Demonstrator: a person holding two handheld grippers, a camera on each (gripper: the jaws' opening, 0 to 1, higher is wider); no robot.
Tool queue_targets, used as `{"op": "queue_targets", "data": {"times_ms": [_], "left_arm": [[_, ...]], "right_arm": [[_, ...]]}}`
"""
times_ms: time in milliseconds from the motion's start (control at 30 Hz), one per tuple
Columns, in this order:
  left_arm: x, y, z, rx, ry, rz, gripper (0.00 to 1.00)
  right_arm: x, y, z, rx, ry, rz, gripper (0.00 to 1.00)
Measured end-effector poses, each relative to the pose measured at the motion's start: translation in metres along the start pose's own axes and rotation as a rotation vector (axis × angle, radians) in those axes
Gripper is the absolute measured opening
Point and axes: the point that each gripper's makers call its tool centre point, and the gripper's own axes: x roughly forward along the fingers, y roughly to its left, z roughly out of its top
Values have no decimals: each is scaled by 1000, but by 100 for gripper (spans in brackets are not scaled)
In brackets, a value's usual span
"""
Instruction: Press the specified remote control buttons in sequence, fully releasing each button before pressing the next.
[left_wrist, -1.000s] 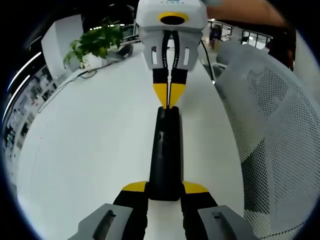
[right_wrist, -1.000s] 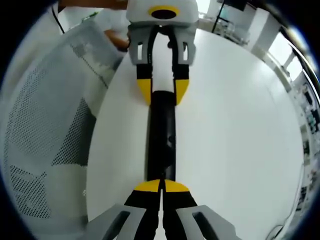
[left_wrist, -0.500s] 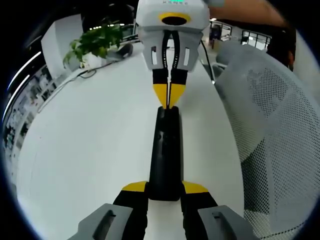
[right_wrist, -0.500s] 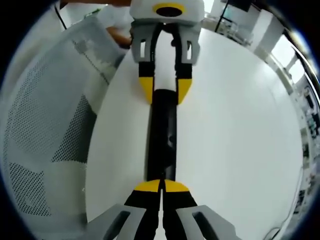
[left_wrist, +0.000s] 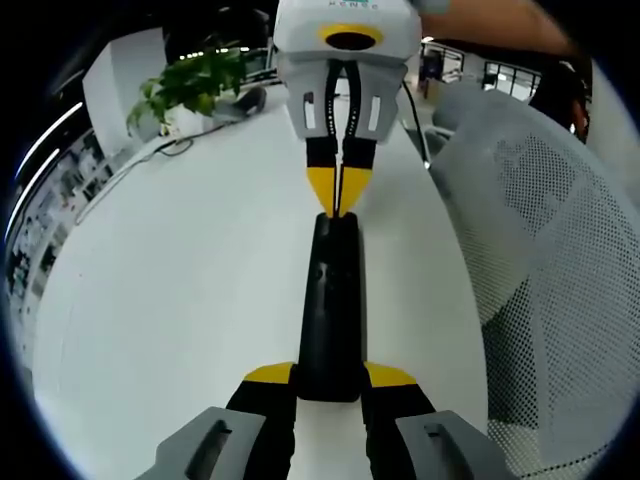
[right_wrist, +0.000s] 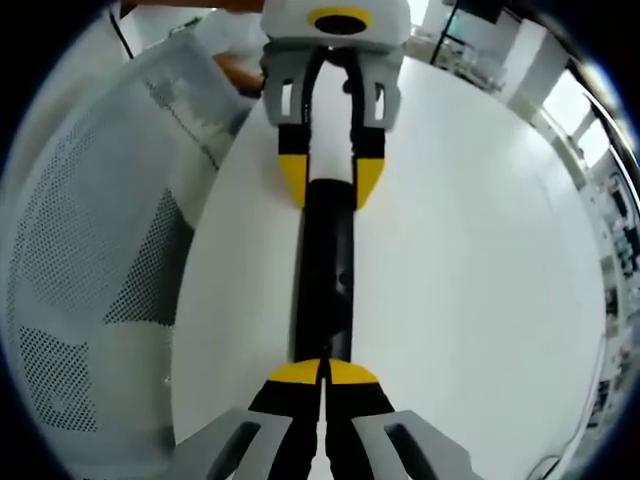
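Slim black remote control, lying lengthwise on the white table, buttons up

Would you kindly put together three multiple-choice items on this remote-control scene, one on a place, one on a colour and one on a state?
1. Where does the remote control lie?
A. on the white table
B. on the mesh chair
C. on the floor

2. What colour are the gripper fingertips?
A. red
B. yellow
C. green

3. How do the right gripper's jaws stand?
A. wide apart around the remote
B. hidden behind the plant
C. closed together at the remote's end

Answers:
1. A: the black remote control rests on the white table, beside the mesh chair.
2. B: the fingertips are yellow on both grippers.
3. C: the right gripper has its tips touching each other at the remote's near end, while the left gripper holds the opposite end between its jaws.
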Motion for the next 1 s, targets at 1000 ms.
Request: {"op": "queue_targets", "data": {"times_ms": [1000], "left_arm": [[0,0,0,0,-1,1,25]], "right_arm": [[-8,0,1,16,-25,-17,0]]}}
